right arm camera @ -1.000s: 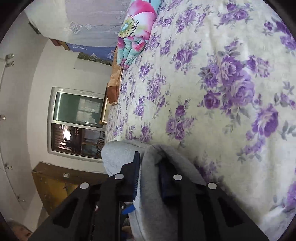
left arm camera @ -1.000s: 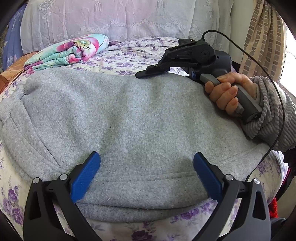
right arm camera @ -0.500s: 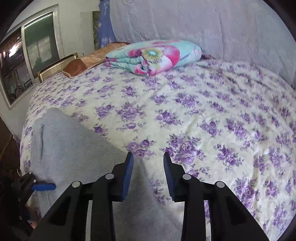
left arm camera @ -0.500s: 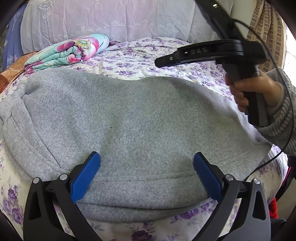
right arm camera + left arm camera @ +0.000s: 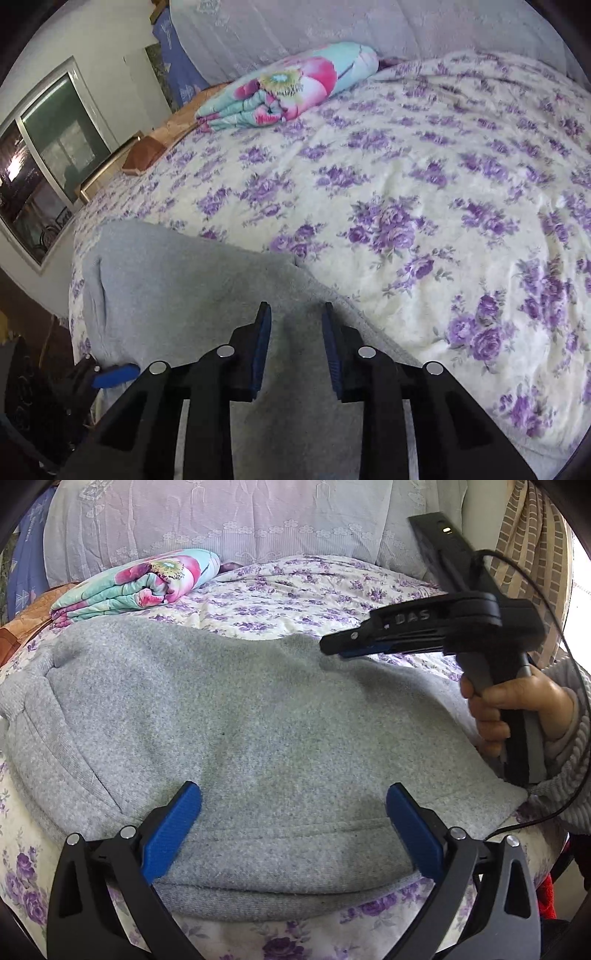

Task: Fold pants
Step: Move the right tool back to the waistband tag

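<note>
Grey fleece pants (image 5: pixel 240 731) lie folded flat on the floral bed, filling the middle of the left wrist view; they also show in the right wrist view (image 5: pixel 177 288). My left gripper (image 5: pixel 293 819) is open wide and empty, hovering over the near hem. My right gripper (image 5: pixel 295 321) is open a little and empty, just above the pants' far edge. It shows in the left wrist view (image 5: pixel 332 648) at the upper right, held level by a hand.
A folded floral blanket (image 5: pixel 136 585) lies at the back left of the bed, also in the right wrist view (image 5: pixel 288 88). A lace-covered headboard (image 5: pixel 229 520) stands behind. A window (image 5: pixel 40 162) is on the left wall. A cable (image 5: pixel 576 738) hangs from the right gripper.
My right gripper let go of the pants' edge, turned upright and lifted; it now hovers open over the far edge. The pants have settled flat. My left gripper has not moved.
</note>
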The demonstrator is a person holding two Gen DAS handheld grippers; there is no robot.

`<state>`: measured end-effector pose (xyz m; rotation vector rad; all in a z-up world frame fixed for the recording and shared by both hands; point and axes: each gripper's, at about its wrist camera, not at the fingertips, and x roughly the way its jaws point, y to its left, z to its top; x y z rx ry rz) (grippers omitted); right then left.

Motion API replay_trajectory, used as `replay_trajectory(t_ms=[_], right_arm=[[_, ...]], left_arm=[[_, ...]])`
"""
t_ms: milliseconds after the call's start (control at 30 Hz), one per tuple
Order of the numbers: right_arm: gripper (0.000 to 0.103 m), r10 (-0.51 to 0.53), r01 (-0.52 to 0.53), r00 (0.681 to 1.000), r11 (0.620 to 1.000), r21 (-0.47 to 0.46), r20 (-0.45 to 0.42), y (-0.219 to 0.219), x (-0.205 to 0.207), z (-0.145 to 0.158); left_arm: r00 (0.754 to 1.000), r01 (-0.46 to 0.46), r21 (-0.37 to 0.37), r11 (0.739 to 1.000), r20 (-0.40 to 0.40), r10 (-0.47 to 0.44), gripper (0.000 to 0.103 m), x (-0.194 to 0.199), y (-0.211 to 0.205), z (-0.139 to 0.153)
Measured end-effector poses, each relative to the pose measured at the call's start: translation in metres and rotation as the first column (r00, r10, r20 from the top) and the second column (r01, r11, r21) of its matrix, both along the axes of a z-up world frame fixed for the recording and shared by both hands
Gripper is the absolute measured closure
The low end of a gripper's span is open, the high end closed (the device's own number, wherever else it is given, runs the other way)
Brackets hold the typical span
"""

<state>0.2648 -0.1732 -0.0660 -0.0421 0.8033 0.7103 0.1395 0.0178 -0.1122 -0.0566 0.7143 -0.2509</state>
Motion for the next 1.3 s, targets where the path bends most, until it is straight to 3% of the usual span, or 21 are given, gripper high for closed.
replay_trajectory(t_ms=[33,100,167,267,367,467,533,633,767,833,900,933,1000,1033,1100,1167,1233,1300], right_arm=[[0.053,-0.002,0.002,1.0,1.0,0.003,0.014,-0.003,-0.007,0.003],[0.036,-0.022,0.022,0.999,1.0,-0.015,-0.024,-0.005,-0.008,-0.01],[0.035,-0.036,0.031,0.995,0.998,-0.048,-0.09,-0.003,0.005,-0.036],[0.035,-0.053,0.052,0.995,0.998,-0.019,-0.08,-0.005,0.006,-0.027],[0.025,-0.088,0.093,0.995,0.989,0.112,-0.053,-0.033,-0.011,-0.008],[0.015,-0.168,0.177,0.984,0.95,0.256,-0.057,-0.091,-0.04,0.004],[0.015,-0.261,0.281,0.96,0.903,0.326,-0.104,-0.142,-0.065,0.001],[0.011,-0.395,0.458,0.888,0.804,0.38,-0.236,-0.217,-0.108,-0.011],[0.01,-0.513,0.651,0.759,0.609,0.453,-0.401,-0.301,-0.171,-0.027],[0.004,-0.552,0.71,0.704,0.527,0.467,-0.447,-0.331,-0.189,-0.035],[0.004,-0.595,0.781,0.623,0.439,0.444,-0.507,-0.351,-0.194,-0.049],[0.004,-0.59,0.799,0.6,0.403,0.446,-0.541,-0.358,-0.192,-0.058],[0.003,-0.572,0.815,0.578,0.37,0.445,-0.582,-0.364,-0.183,-0.071],[0.003,-0.579,0.818,0.574,0.365,0.445,-0.579,-0.364,-0.178,-0.071],[0.003,-0.587,0.803,0.593,0.379,0.46,-0.552,-0.364,-0.169,-0.068],[0.003,-0.584,0.789,0.608,0.365,0.495,-0.538,-0.366,-0.16,-0.068],[0.003,-0.585,0.764,0.637,0.39,0.514,-0.503,-0.365,-0.152,-0.069],[0.003,-0.607,0.753,0.643,0.389,0.531,-0.467,-0.364,-0.15,-0.07]], left_arm=[[1.0,0.0,-0.001,1.0,0.0,0.0,0.005,0.0,0.0,0.0],[1.0,0.0,-0.001,1.0,0.001,0.0,0.005,0.0,0.0,0.0],[1.0,0.001,0.0,1.0,0.001,-0.001,0.005,0.0,0.0,0.0],[1.0,0.002,0.0,1.0,0.001,-0.002,0.005,0.0,0.001,0.0],[1.0,0.001,0.0,1.0,0.002,-0.001,0.005,0.0,0.0,0.0],[1.0,0.002,-0.005,1.0,0.004,-0.002,0.005,0.0,0.001,0.0],[1.0,0.005,-0.013,1.0,0.007,-0.005,0.005,-0.001,0.002,0.001],[1.0,0.009,-0.02,1.0,0.01,-0.009,0.005,-0.002,0.002,0.001],[1.0,0.014,-0.028,0.999,0.014,-0.014,0.005,-0.003,0.003,0.001],[1.0,0.016,-0.035,0.999,0.016,-0.015,0.005,-0.003,0.004,0.001],[1.0,0.018,-0.038,0.999,0.018,-0.017,0.005,-0.004,0.004,0.002],[1.0,0.019,-0.039,0.999,0.02,-0.018,0.005,-0.004,0.005,0.002],[0.999,0.021,-0.041,0.999,0.024,-0.02,0.005,-0.005,0.005,0.001],[0.999,0.022,-0.041,0.999,0.026,-0.021,0.005,-0.006,0.005,0.001],[0.999,0.025,-0.04,0.999,0.028,-0.023,0.005,-0.007,0.005,0.001],[0.999,0.024,-0.04,0.999,0.029,-0.023,0.005,-0.007,0.005,0.001],[0.999,0.024,-0.039,0.999,0.028,-0.023,0.005,-0.007,0.005,0.001],[0.999,0.024,-0.039,0.999,0.028,-0.023,0.005,-0.007,0.005,0.001]])
